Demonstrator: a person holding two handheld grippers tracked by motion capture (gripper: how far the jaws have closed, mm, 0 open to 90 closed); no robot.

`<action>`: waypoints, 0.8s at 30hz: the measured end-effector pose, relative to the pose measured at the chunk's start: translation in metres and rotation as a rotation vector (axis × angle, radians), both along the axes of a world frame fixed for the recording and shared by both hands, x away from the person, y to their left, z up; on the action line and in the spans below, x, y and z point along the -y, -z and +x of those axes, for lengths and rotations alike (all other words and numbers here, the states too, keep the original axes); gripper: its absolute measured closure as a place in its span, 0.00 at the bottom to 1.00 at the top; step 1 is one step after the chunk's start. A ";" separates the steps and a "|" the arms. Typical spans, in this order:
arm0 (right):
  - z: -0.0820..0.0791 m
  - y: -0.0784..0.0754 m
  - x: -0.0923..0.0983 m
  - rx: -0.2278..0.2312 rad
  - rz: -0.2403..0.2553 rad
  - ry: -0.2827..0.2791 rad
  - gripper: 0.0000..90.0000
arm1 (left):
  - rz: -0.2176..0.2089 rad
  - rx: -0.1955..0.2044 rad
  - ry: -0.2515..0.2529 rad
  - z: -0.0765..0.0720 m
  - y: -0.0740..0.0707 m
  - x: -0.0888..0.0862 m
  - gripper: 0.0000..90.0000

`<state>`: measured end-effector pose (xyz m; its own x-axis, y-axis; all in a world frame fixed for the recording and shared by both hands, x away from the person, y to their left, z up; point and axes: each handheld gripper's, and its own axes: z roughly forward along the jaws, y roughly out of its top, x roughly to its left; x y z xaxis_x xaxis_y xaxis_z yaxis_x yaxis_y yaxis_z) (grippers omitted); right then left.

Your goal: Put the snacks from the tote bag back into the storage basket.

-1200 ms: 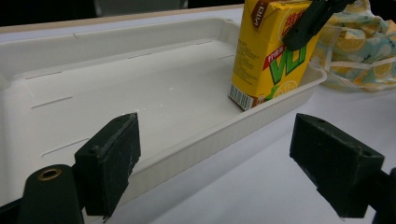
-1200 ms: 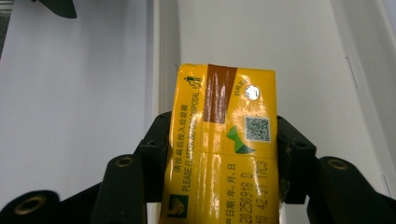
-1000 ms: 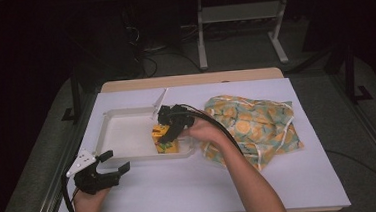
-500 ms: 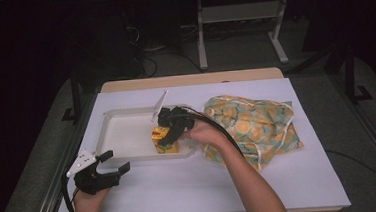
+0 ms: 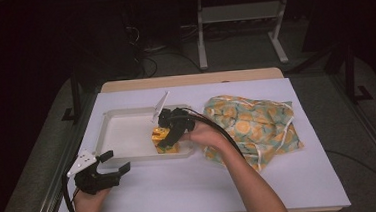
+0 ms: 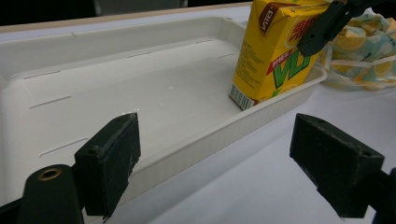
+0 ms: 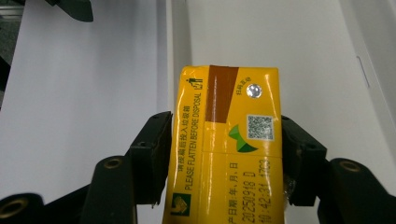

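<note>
Right gripper view has the yellow drink carton (image 7: 226, 140) standing between the right gripper (image 7: 224, 154)'s jaws, which have just been opening, a sliver of gap on the left side. Carton's upright in the white tray (image 5: 123, 135)'s near right corner. Left gripper (image 5: 111, 167) gapes empty.

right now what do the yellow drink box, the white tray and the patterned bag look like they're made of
Yellow drink box: coated paperboard carton, slightly glossy; folded seams, a foil straw hole and printed text show on top.
White tray: probably thin moulded plastic, smooth with a soft sheen; ribbed rim and rounded corners.
Patterned bag: looks like soft woven fabric, matte; it lies crumpled in folds with pale edging.
</note>
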<state>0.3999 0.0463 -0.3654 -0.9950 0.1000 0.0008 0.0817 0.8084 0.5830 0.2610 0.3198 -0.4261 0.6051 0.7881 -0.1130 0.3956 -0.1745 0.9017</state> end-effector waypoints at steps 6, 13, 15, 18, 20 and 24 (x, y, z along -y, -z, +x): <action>0.000 -0.001 0.001 0.014 0.002 0.011 0.45 | 0.000 0.000 0.000 0.000 0.000 0.000 0.18; -0.001 -0.007 0.006 0.016 0.027 0.029 0.44 | 0.005 0.000 0.002 0.000 0.000 0.000 0.18; -0.001 -0.009 0.007 0.018 0.032 0.031 0.44 | 0.005 0.000 0.003 0.000 0.000 0.000 0.18; -0.002 -0.012 0.009 0.025 0.032 0.035 0.44 | 0.007 0.000 0.004 0.000 0.000 0.000 0.18; -0.002 -0.013 0.010 0.026 0.038 0.033 0.43 | 0.005 -0.002 0.001 0.000 0.000 0.000 0.18; -0.003 -0.017 0.012 0.023 0.057 0.038 0.43 | 0.004 -0.003 0.000 0.000 0.000 0.000 0.18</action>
<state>0.3967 0.0342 -0.3485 -0.9903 0.1381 -0.0156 0.0975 0.7705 0.6299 0.2613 0.3199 -0.4265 0.6045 0.7888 -0.1112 0.3982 -0.1783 0.8998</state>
